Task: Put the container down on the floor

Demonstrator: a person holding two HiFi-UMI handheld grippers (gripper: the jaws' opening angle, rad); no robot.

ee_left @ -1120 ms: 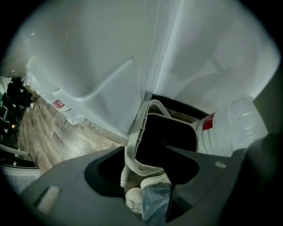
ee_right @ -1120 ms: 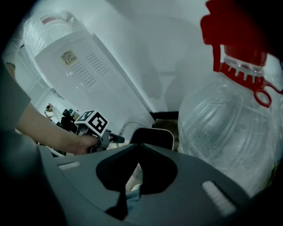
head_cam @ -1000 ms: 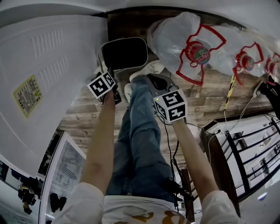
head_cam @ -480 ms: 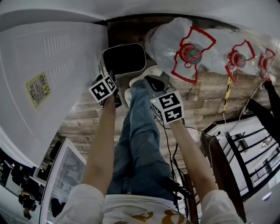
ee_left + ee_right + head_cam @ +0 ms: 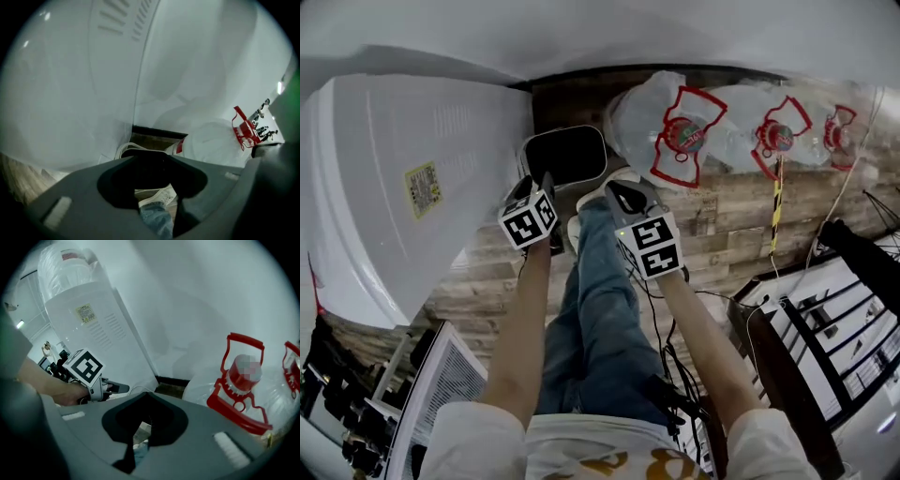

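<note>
the container [image 5: 565, 157] sits on the wooden floor [image 5: 722, 220], tucked just beside the white water dispenser [image 5: 412, 187] and a big water bottle [image 5: 675, 141]. left gripper [image 5: 536, 187] hovers above its near rim, jaws apart and gripping nothing (only a shoe and jeans show through). right gripper [image 5: 619, 195], jaws together, is empty.

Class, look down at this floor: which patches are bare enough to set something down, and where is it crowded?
Bare wooden floor lies between the leg and the black rack, below the bottles. A strip runs between the white dispenser and the leg. It is crowded along the wall, where the container sits between dispenser and bottles.
</note>
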